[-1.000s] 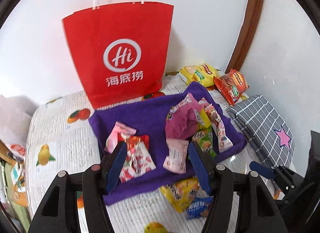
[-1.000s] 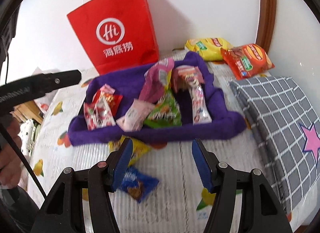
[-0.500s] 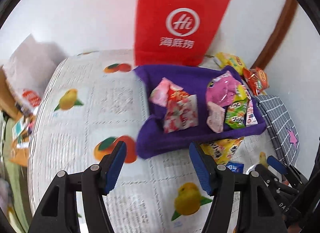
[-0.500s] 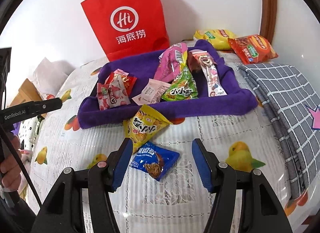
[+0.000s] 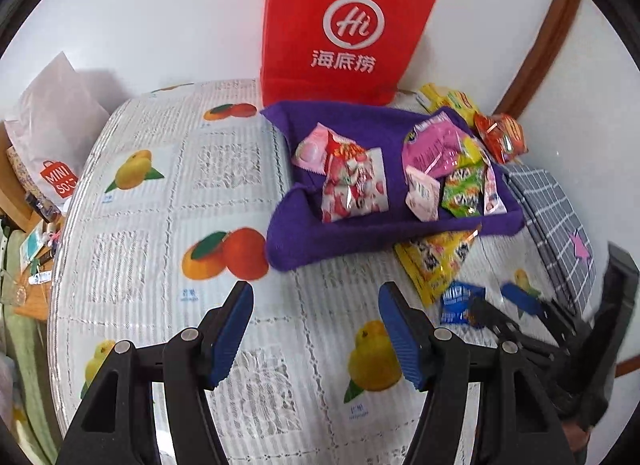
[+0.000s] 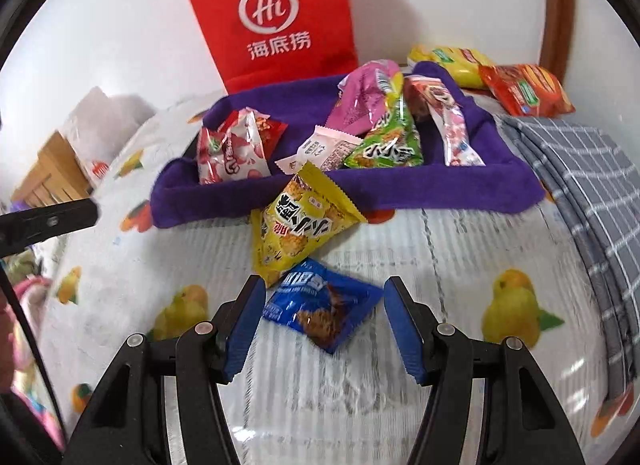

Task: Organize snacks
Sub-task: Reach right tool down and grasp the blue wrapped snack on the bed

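Note:
A purple cloth tray [image 6: 400,189] [image 5: 332,233] holds several snack packets on the fruit-print table. A yellow snack bag [image 6: 296,225] [image 5: 436,261] leans on its front rim. A blue cookie packet [image 6: 320,309] [image 5: 454,301] lies flat in front of it. My right gripper [image 6: 324,325] is open, its blue fingers on either side of the blue packet, just above it; it also shows in the left wrist view [image 5: 516,309]. My left gripper [image 5: 316,329] is open and empty over bare tablecloth, left of the tray's front.
A red paper bag [image 6: 276,21] [image 5: 344,29] stands behind the tray against the wall. Yellow [image 6: 448,59] and red [image 6: 524,89] chip bags lie at the back right. A grey checked cloth [image 6: 592,193] covers the right side. A white Miniso bag [image 5: 56,137] sits left.
My right gripper has pulled back and lowered until its fingers straddle the blue packet. My left gripper has swung left and back, away from the tray.

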Tool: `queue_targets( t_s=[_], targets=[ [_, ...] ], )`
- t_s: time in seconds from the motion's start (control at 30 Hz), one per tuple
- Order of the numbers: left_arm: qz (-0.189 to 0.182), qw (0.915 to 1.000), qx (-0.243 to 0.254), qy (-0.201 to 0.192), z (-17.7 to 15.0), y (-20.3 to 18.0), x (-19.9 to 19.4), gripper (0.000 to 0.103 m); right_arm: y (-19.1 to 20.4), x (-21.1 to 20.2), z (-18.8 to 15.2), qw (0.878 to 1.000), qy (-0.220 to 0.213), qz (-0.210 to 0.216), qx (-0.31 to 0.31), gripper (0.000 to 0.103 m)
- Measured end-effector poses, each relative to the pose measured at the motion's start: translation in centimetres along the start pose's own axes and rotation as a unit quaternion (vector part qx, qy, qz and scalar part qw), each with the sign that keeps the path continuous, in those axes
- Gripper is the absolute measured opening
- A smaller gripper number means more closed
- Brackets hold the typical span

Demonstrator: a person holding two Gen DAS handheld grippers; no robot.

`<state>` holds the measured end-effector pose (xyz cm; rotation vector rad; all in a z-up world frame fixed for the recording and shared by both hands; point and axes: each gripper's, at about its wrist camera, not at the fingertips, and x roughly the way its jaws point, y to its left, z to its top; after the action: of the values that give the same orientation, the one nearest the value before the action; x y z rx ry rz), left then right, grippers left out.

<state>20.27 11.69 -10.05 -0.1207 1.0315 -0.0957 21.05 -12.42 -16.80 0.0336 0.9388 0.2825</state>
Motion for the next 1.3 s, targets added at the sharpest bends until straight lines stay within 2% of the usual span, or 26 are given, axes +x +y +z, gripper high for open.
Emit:
queue_targets(
  t_s=[0.17,0.33,0.43,0.5,0.57,0.67,0.73,0.77,0.83,0.9,0.97,1.1,1.3],
  targets=[
    [-0.007,0.9999,-0.009,0.009,-0.9,0.6,0.4,0.063,0.2,2.5,-0.1,0.999,0.043,0.022,-0.020,0.061],
    [-0.004,0.9997,-0.015,0.020,-1.4,1.2,1.3,0.063,1.4,1.1,-1.1,0.996,0.053,0.045,-0.052,0.061],
    [-0.005,0.9994,-0.020,0.027,-1.6,1.4,1.9,0.063,2.3,0.5,-1.6,0.995,0.042,0.040,-0.080,0.062],
    [-0.010,0.9993,-0.023,0.029,-1.8,1.4,2.1,0.063,2.9,0.7,-1.9,0.994,0.040,0.026,-0.098,0.070],
    [-0.016,0.9990,-0.025,0.033,-2.1,1.5,2.4,0.063,3.5,1.3,-2.3,0.993,0.047,0.013,-0.111,0.071],
    [-0.021,0.9988,-0.023,0.038,-2.5,1.3,2.9,0.063,4.0,1.9,-3.1,0.991,0.040,-0.009,-0.125,0.073],
    [-0.021,0.9987,-0.020,0.042,-2.7,1.3,3.2,0.063,3.8,1.8,-3.4,0.993,0.026,-0.007,-0.113,0.073],
    [-0.020,0.9986,-0.020,0.044,-2.7,1.3,3.4,0.063,3.6,1.7,-3.5,0.994,0.023,-0.006,-0.107,0.072],
    [-0.021,0.9985,-0.020,0.047,-2.8,1.3,3.6,0.063,3.2,1.6,-3.6,0.995,0.010,-0.013,-0.098,0.063],
    [-0.020,0.9983,-0.022,0.051,-2.9,1.4,4.0,0.063,2.9,1.4,-3.5,0.995,0.005,-0.016,-0.094,0.050],
    [-0.020,0.9980,-0.025,0.055,-3.1,1.4,4.3,0.063,2.4,1.3,-3.3,0.996,0.005,-0.012,-0.086,0.046],
    [-0.024,0.9973,-0.032,0.061,-3.3,1.4,4.7,0.063,1.8,1.2,-3.2,0.997,0.000,-0.013,-0.082,0.040],
    [-0.026,0.9972,-0.030,0.064,-3.2,0.4,5.1,0.063,0.4,0.3,-3.7,0.998,-0.005,-0.013,-0.062,0.038]
  ],
)
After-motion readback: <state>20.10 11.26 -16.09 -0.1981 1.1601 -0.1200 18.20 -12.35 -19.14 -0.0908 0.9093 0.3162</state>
